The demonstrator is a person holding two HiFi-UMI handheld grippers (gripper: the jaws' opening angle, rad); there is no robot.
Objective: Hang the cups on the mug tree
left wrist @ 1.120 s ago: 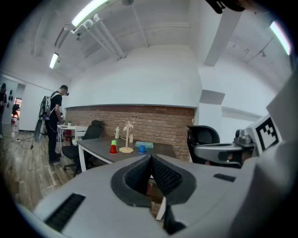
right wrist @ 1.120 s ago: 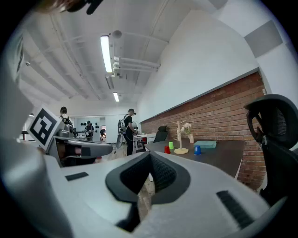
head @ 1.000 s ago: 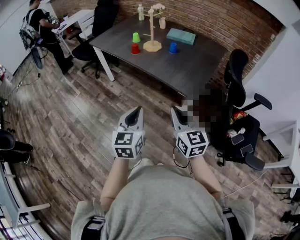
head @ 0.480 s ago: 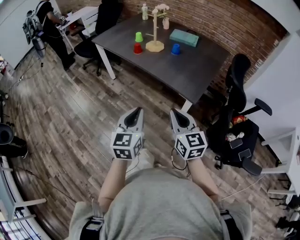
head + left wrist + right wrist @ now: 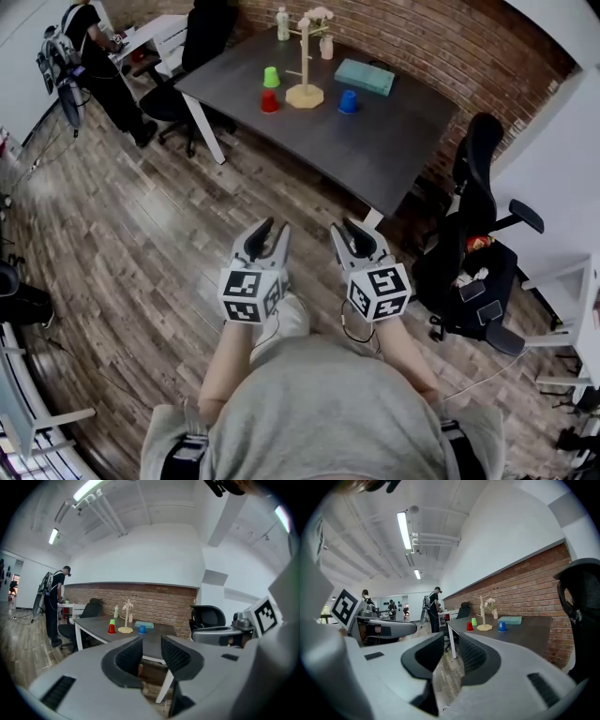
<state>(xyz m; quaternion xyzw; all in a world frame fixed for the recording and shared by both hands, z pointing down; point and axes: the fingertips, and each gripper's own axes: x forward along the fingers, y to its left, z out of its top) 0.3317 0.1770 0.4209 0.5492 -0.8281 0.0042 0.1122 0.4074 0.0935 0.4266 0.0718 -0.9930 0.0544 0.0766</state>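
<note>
Wooden mug tree (image 5: 304, 70) upright on dark table (image 5: 394, 141), green cup (image 5: 271, 76) and red cup (image 5: 269, 100) left of it, blue cup (image 5: 348, 101) right.

- A dark grey table (image 5: 375, 141) stands against a red brick wall (image 5: 450, 37).
- Wood-plank floor (image 5: 141, 234) spreads before the table.
- A black office chair (image 5: 473, 155) sits at the table's right end.
- Strip lights (image 5: 404, 529) glow on the white ceiling above.
</note>
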